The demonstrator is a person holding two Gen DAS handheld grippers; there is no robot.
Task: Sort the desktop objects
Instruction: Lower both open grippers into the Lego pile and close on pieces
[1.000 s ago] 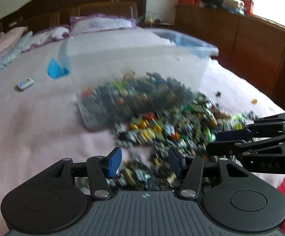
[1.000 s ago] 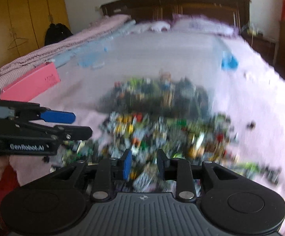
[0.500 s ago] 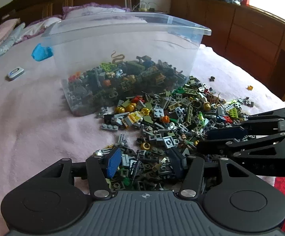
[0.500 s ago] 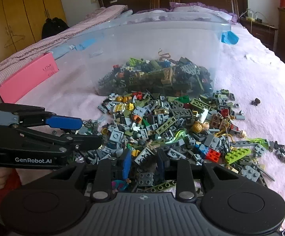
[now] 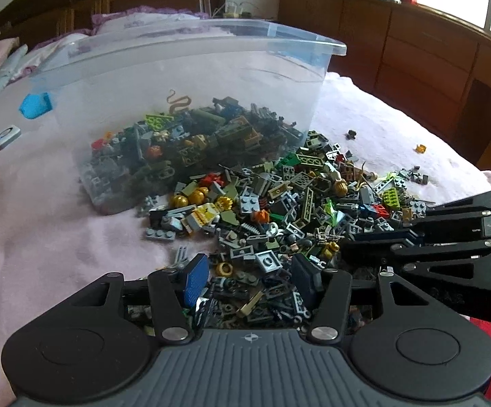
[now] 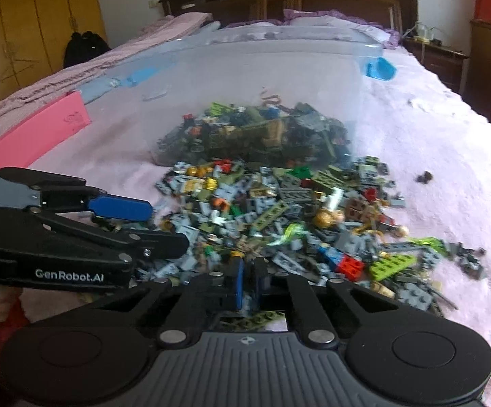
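Note:
A pile of small toy bricks (image 5: pixel 296 203) (image 6: pixel 279 210) spills across the pink bedspread from a clear plastic bin (image 5: pixel 194 68) (image 6: pixel 245 68) lying tipped toward me. My left gripper (image 5: pixel 250 281) (image 6: pixel 164 227) is open, its blue pads spread over the near edge of the pile, with loose bricks lying between them untouched. My right gripper (image 6: pixel 248 281) (image 5: pixel 350 247) sits low in the pile's near edge, its jaws closing to a thin slit. Whether a piece is pinched there I cannot make out.
A blue plastic piece (image 5: pixel 35 105) (image 6: pixel 379 69) and a small white device (image 5: pixel 6 135) lie on the bed beside the bin. A pink box (image 6: pixel 38 135) lies at the left. Stray bricks (image 5: pixel 351 134) (image 6: pixel 424 177) sit apart. A wooden dresser (image 5: pixel 415 68) lines the right.
The right gripper's jaws have closed from a brick-wide gap to nearly touching. The left gripper has edged forward and slightly down toward the pile, still open. The earliest views were blurred by motion.

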